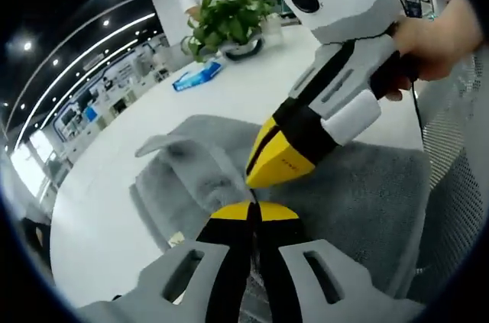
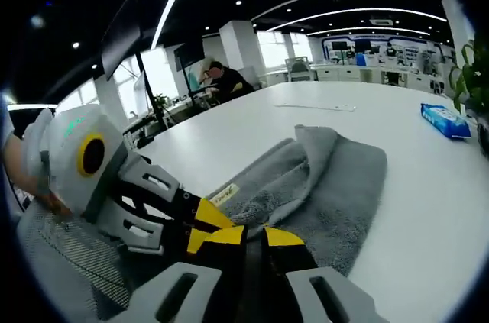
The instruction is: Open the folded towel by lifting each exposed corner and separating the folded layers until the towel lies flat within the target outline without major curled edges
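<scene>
In the left gripper view, the grey towel (image 1: 191,178) is lying on the white table (image 1: 107,216), still folded, with a loose flap curling up at its left side. A small tag is peeking out at the towel's near left edge. The left gripper (image 1: 254,212) is sitting low over the middle of the cloth with its yellow-tipped jaws pressed together; whether any fabric is caught between them I cannot tell. Just beyond it, the right gripper (image 1: 252,178) is reaching in from the right, held by a hand (image 1: 428,44), its tips closed and touching the towel at a raised fold.

Farther back on the table, a blue packet (image 1: 197,75) is lying beside a potted plant (image 1: 225,21); its printing is too small to read.

In the right gripper view, the left gripper (image 2: 210,220) is coming in from the left near a pale label (image 2: 224,195) sewn to the towel (image 2: 328,178); its writing is too blurred to make out. The right gripper (image 2: 254,235) is showing closed jaws over the grey pile, and the upper layer is bunching into a ridge toward the far end.

Judging from this, both tools are working at the centre fold, so the layer-separating step is under way and the towel is far from flat. The next move is probably calling for lifting one layer clear while the other is holding the cloth beneath down
</scene>
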